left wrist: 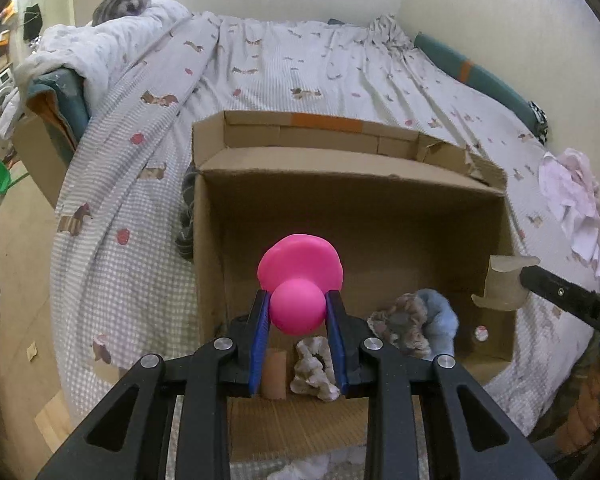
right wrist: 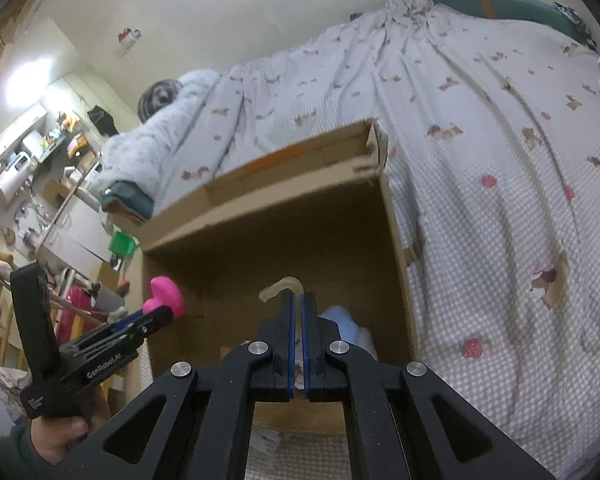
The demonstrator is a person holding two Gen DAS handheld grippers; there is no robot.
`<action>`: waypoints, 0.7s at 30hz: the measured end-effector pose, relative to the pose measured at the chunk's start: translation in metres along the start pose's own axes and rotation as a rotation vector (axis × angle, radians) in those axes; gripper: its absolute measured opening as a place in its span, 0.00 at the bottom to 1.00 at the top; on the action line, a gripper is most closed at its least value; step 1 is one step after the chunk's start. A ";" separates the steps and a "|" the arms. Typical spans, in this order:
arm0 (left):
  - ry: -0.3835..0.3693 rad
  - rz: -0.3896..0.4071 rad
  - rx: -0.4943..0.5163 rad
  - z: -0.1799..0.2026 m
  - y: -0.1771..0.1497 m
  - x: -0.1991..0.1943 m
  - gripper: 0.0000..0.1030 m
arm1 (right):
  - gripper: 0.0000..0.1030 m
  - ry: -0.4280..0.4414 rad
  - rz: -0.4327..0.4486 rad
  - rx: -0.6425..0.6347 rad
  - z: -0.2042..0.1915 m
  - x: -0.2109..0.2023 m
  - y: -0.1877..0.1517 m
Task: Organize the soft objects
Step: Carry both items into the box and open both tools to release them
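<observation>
We grip a pink toy point(left wrist: 298, 312) in our left gripper point(left wrist: 298, 300) above the cardboard box point(left wrist: 340, 168); our right gripper point(right wrist: 299, 300) pinches a thin beige piece point(right wrist: 280, 285).

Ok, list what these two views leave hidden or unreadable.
- Left wrist view: the left gripper and its pink toy cover part of the cardboard box floor.
- Right wrist view: the right gripper hides most of the translucent piece it pinches.
- Right wrist view: the shelves at the left edge are too small to read.
</observation>
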State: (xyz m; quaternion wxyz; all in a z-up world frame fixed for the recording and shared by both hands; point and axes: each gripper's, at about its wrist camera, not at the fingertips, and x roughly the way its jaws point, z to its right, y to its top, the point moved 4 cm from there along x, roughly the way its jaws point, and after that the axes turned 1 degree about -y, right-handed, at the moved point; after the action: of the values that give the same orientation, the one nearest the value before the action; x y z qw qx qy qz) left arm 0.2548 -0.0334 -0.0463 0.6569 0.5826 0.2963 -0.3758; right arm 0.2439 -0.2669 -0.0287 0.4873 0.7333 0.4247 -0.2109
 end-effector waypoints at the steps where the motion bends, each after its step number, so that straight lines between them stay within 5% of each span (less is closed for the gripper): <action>1: -0.005 -0.003 -0.006 0.000 -0.001 0.003 0.24 | 0.04 0.002 -0.011 -0.002 0.000 0.004 -0.001; 21: 0.011 -0.062 0.032 0.005 -0.010 0.024 0.24 | 0.04 -0.050 -0.162 -0.042 -0.001 0.064 -0.019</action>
State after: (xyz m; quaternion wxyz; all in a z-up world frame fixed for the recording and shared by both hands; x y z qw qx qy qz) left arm 0.2593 -0.0420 -0.0712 0.6338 0.5856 0.3117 -0.3977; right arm 0.2635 -0.2360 -0.0849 0.4944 0.6808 0.4744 -0.2590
